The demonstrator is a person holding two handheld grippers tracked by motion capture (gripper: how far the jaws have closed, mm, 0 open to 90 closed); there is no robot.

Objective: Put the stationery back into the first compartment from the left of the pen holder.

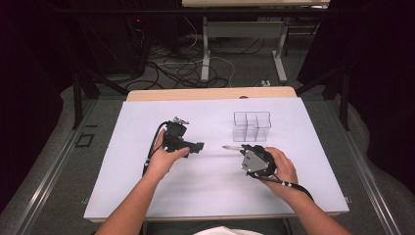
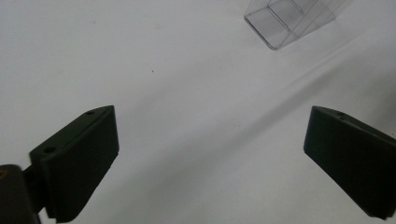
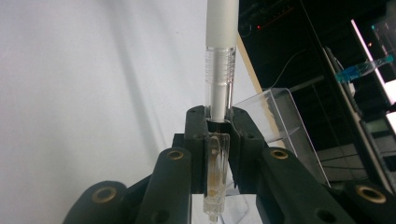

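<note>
left gripper [image 1: 198, 147]: jaws wide, nothing between, over bare table [image 1: 147, 186] | right gripper [image 3: 218, 122]: clamped on pen [image 3: 219, 56], beside clear organizer [image 1: 251, 126] | step: carrying pen, probably for a compartment | next: tip pen upright over one

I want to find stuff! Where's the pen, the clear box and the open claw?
pen [image 3: 220, 56]: right gripper view, on its white barrel.
clear box [image 1: 252, 126]: high view, on its middle divider.
left claw [image 2: 210, 154]: left gripper view, midway between its two open jaws.
</note>
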